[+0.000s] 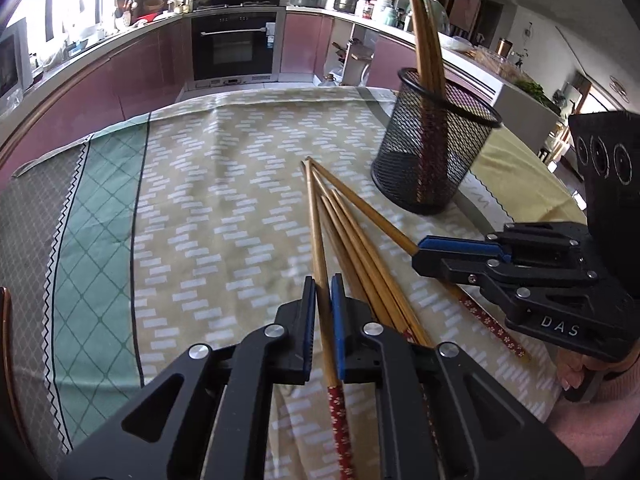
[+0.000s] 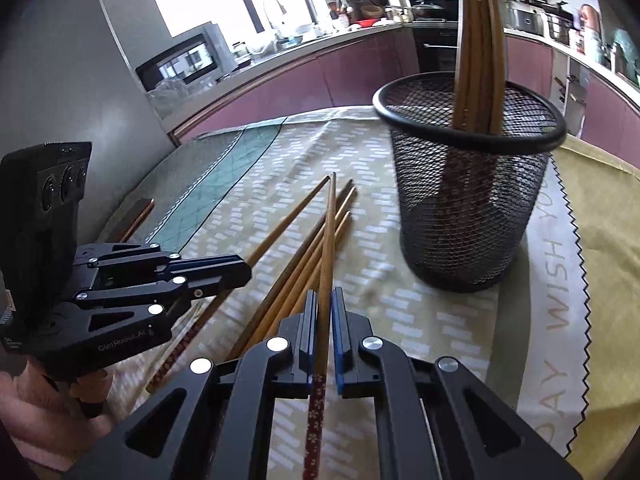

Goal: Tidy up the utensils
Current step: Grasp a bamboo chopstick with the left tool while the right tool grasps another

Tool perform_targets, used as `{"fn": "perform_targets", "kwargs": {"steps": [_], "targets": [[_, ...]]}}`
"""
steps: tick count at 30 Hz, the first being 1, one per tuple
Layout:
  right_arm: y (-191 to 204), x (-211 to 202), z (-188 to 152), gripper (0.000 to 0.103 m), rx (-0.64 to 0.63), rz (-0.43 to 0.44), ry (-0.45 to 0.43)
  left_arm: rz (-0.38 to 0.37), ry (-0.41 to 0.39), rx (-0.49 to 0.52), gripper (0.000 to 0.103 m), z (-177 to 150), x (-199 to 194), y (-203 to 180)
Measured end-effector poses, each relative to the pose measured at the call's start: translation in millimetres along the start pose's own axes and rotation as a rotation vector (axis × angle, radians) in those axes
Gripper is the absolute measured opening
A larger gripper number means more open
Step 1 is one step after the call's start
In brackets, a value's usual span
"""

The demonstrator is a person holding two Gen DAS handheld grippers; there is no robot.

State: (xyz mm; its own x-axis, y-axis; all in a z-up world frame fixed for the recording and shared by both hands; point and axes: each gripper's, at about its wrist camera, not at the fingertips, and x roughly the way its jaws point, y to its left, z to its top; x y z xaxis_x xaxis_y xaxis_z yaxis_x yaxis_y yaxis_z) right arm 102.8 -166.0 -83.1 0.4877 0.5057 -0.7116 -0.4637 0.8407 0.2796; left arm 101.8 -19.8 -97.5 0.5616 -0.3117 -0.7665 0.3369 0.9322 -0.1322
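Left hand-held gripper [image 1: 321, 308] clamped on one chopstick [image 1: 316, 216] | right hand-held gripper [image 2: 324, 312] clamped on another chopstick [image 2: 329, 240] | loose chopsticks [image 1: 360, 240] lie on surface [image 1: 200, 184] near mesh cup [image 1: 432, 152] | I think they're light, stiff, smooth; hold mid-stick.

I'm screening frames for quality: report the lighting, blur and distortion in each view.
Left wrist view: strong fisheye bending of the counter line, dark vignetted corners, window blown out at upper left; the left gripper and chopstick pile stay sharp. Right wrist view: the same barrel distortion, overexposed window at top, mesh holder slightly soft, right gripper crisp.
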Motion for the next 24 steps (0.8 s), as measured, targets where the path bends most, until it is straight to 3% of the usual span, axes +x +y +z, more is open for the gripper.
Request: {"fn": "perform_targets", "kwargs": {"steps": [11,24], "targets": [[3.1,-2.8,-2.2,0.006,0.0,0.045,0.013,-0.033,0.029,-0.001,0.008,-6.2,5.1,-0.9],[9.9,19.6,6.1,0.007,-0.061,-0.006,0.079,-0.024,0.051,0.037,0.011,4.6,18.1,-4.6]]}}
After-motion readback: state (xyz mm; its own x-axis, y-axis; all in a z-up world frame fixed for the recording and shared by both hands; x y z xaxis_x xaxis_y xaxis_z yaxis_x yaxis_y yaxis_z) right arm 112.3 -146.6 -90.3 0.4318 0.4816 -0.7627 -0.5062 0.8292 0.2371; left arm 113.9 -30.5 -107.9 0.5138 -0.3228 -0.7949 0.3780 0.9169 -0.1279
